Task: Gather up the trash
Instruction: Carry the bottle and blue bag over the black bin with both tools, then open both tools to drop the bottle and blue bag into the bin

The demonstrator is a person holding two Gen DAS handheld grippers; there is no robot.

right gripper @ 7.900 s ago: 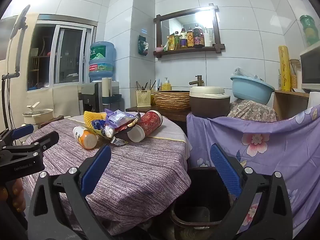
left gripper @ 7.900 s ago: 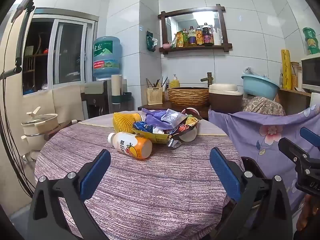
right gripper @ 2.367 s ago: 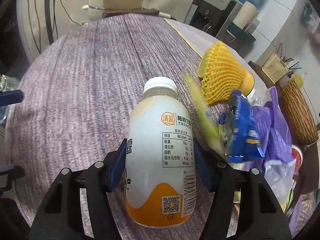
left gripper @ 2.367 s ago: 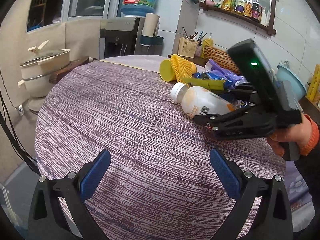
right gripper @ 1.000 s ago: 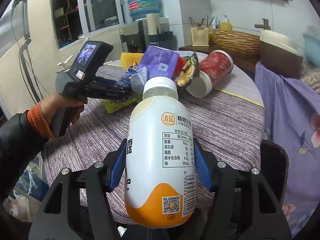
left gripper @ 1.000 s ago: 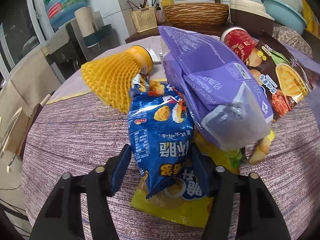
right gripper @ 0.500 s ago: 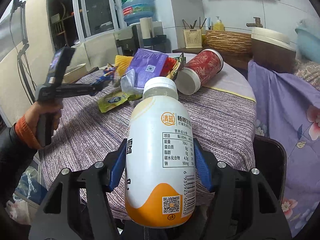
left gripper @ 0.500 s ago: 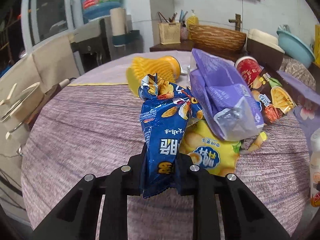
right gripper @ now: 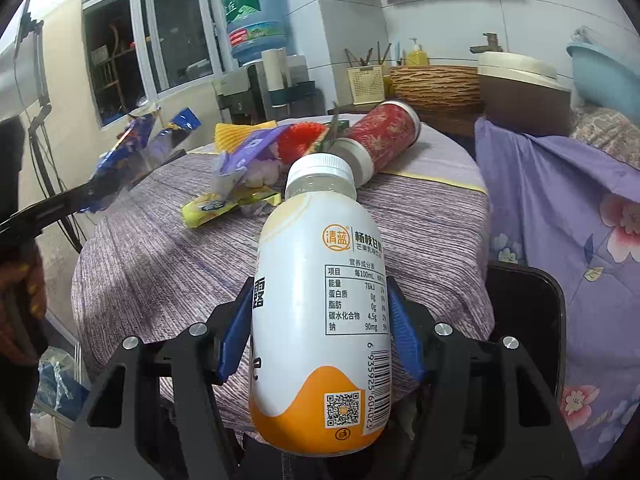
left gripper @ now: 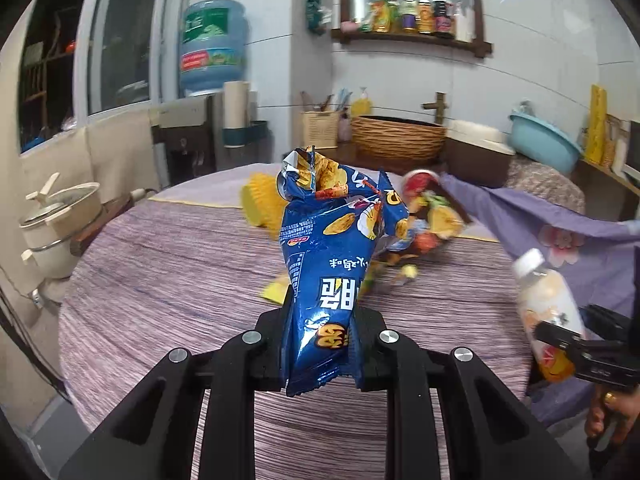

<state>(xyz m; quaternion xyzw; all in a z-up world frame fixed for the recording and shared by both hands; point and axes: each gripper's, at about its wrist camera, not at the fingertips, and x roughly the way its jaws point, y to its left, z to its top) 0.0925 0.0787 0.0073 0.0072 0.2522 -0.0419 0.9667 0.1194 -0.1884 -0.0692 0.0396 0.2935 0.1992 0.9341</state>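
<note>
Clamping the lower end of the blue chip bag (left gripper: 332, 264), the left gripper (left gripper: 320, 344) had its jaws drawn nearly together, and the crinkled bag stood up from between them with its torn mouth uppermost, clear of the table (left gripper: 168, 280). The right gripper (right gripper: 320, 332) was closed likewise on the drink bottle (right gripper: 320, 312), blue pads (right gripper: 404, 336) pressed to either side of the body above its orange base, cap pointing forward and away from the jaws. Just beyond and to the right of that bottle, below table level, showed the dark rim of the bin (right gripper: 528, 304), against the flowered purple cloth (right gripper: 560, 208). Ahead of both grippers the rest of the rubbish lay heaped on the far part of the table: a yellow packet (right gripper: 224, 204), a purple bag (right gripper: 248, 148), a yellow foam net (left gripper: 260, 204) and a red paper cup (right gripper: 384, 128) on its side. The step in hand looked to be carrying both items to the bin. Doing it well probably meant keeping both grips firm until each item hung squarely over the opening, letting the bottle go first since it was nearer, and bringing the light, floppy bag low before releasing it so it could not drift past the rim.
</note>
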